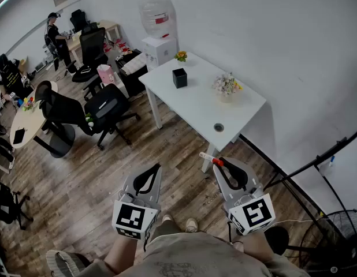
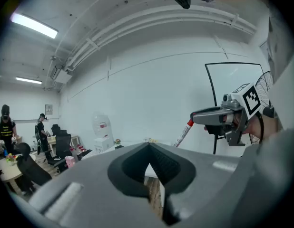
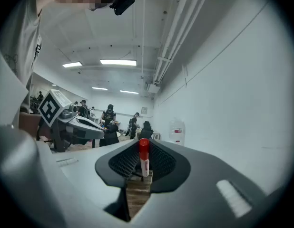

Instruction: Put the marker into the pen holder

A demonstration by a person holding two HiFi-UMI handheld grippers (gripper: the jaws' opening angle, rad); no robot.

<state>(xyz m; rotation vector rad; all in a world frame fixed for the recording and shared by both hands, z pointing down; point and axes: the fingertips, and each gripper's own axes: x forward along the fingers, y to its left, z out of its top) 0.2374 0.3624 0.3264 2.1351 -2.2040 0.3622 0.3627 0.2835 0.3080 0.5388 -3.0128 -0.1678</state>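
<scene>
The black pen holder (image 1: 179, 77) stands on the far part of a white table (image 1: 196, 105), well ahead of both grippers. My right gripper (image 1: 220, 162) is shut on a white marker with a red cap (image 1: 211, 158), held in the air short of the table's near corner. In the right gripper view the marker (image 3: 143, 158) stands upright between the jaws, red cap on top. My left gripper (image 1: 156, 168) is shut with nothing in it, level with the right one and to its left. The left gripper view shows the right gripper (image 2: 218, 117) with the marker (image 2: 183, 133) slanting down from it.
A pot of flowers (image 1: 226, 86) and a small orange flower (image 1: 181, 55) share the table, which has a round cable hole (image 1: 218, 127). Office chairs (image 1: 106, 109) stand left of it, a water dispenser (image 1: 157, 30) behind. A fan (image 1: 340, 235) stands at the lower right. People work at the far left.
</scene>
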